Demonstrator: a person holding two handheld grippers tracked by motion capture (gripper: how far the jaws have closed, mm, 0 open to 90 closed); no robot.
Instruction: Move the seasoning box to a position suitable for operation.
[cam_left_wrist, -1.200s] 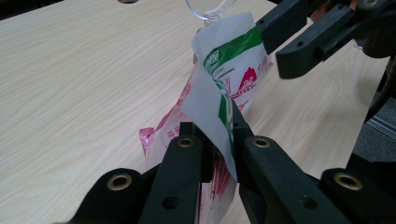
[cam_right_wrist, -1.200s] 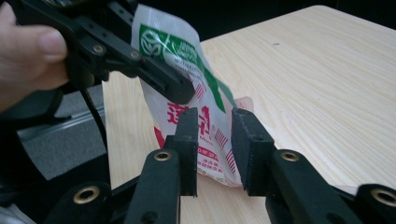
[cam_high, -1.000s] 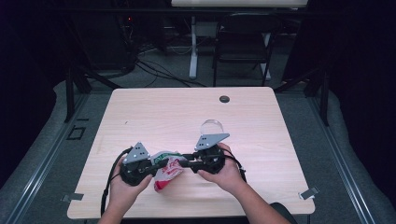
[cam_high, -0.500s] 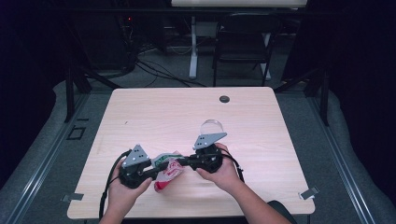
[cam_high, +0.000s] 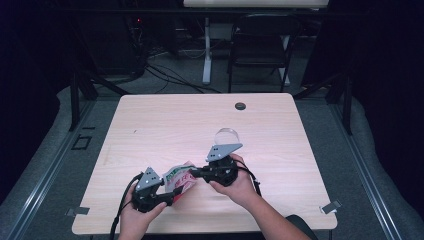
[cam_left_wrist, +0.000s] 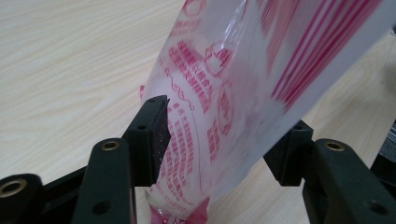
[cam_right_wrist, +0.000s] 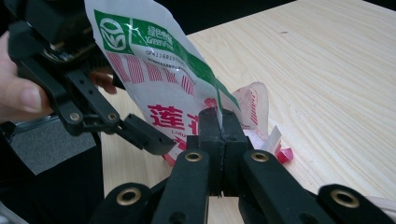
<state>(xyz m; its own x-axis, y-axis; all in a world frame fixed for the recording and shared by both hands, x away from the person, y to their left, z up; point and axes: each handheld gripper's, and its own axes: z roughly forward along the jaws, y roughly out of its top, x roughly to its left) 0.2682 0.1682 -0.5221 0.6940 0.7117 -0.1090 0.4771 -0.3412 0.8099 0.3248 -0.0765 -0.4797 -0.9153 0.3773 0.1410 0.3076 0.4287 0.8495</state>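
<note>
A red, white and green plastic snack bag (cam_high: 179, 180) hangs between my two grippers near the table's front edge. My right gripper (cam_high: 193, 173) is shut on the bag's green-printed upper edge (cam_right_wrist: 154, 60); its jaws (cam_right_wrist: 218, 116) meet on the film. My left gripper (cam_high: 174, 195) stands open around the lower part of the bag (cam_left_wrist: 224, 93), one jaw on each side (cam_left_wrist: 224, 130). The left jaw pad (cam_left_wrist: 156, 126) touches the film. The other jaw is partly hidden behind the bag. A hand holds each gripper.
A clear dome-shaped object (cam_high: 227, 135) sits on the light wooden table (cam_high: 165, 125) just beyond my right gripper. A dark grommet (cam_high: 240, 106) lies near the far edge. A chair (cam_high: 260, 45) and cables stand on the floor behind the table.
My left gripper has drawn slightly toward the front edge of the table, and the bag is tilted more between the grippers. The right gripper has hardly moved.
</note>
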